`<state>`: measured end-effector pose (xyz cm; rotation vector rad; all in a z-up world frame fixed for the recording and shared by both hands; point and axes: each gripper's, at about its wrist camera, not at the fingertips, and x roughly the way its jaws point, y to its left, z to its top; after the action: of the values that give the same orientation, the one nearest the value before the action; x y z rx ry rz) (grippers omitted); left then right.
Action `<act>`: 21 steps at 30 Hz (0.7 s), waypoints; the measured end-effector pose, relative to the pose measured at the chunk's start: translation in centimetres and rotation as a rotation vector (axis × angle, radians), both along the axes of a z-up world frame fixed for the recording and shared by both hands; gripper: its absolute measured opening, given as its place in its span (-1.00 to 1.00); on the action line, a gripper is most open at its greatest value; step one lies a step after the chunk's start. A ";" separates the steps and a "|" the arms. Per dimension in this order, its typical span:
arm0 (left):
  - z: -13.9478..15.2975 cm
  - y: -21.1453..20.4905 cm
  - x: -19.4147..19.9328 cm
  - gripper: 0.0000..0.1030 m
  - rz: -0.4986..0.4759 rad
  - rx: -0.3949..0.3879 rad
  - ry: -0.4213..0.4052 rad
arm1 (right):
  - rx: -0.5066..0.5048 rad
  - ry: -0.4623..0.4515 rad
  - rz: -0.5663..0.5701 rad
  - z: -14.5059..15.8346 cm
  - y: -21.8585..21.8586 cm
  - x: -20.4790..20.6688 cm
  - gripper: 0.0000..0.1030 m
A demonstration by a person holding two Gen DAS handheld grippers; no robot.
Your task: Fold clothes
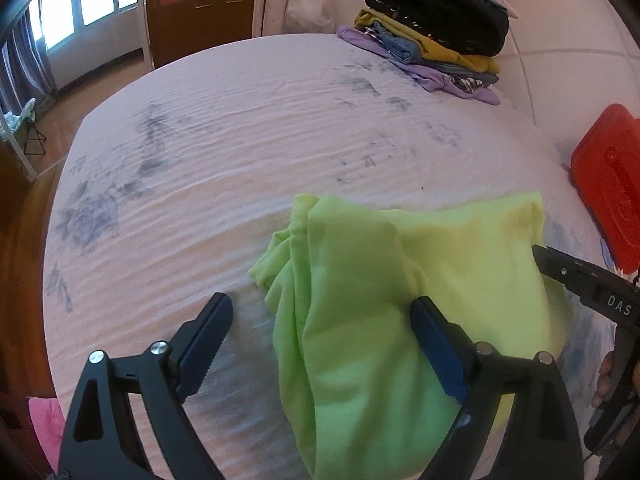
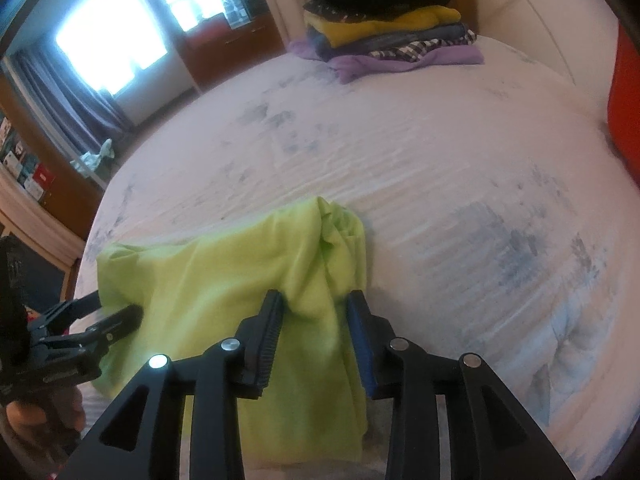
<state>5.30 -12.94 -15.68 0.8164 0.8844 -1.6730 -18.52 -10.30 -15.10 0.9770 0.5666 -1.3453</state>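
The lime-green garment (image 1: pixel 360 300) is lying bunched at the near edge of the bed (image 1: pixel 240 128), w/ the pile of clothes (image 1: pixel 432 28) sitting at the far corner. The left gripper (image 1: pixel 322 330) is hovering w/ jaws wide, one finger over cloth, one over sheet. The right gripper (image 2: pixel 316 328) is straddling a ridge of fabric, jaws narrower but apart (not pinching). To fold well – take matching edges on both sides, single layer if poss., tension even so the panel is spreading flat.
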 end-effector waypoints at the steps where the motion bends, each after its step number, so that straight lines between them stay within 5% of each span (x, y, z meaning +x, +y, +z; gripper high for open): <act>1: 0.0 0.0 0.0 0.78 -0.001 -0.002 0.000 | -0.002 0.003 -0.004 0.0 0.0 -0.1 -0.35; 13: 0.0 0.1 -0.2 0.83 -0.022 -0.014 -0.008 | 0.012 0.025 0.000 -0.3 -0.2 0.7 -0.30; 15: 0.0 0.2 -0.2 0.84 -0.028 -0.014 -0.006 | 0.013 0.032 0.006 -0.4 -0.4 1.0 -0.14; 17: 0.0 0.3 -0.2 0.84 -0.027 -0.018 -0.008 | 0.013 0.039 0.012 -0.4 -0.5 1.3 0.59; 19: 0.0 0.3 -0.3 0.85 -0.027 -0.020 -0.009 | 0.014 0.045 0.018 -0.5 -0.6 1.6 0.84; 21: 0.0 0.3 -0.2 0.84 -0.026 -0.019 -0.010 | 0.015 0.051 0.024 -0.6 -0.7 1.9 0.86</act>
<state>5.05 -12.64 -15.68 0.8263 0.8532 -1.6958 -16.60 -11.04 -15.65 0.9474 0.6262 -1.3499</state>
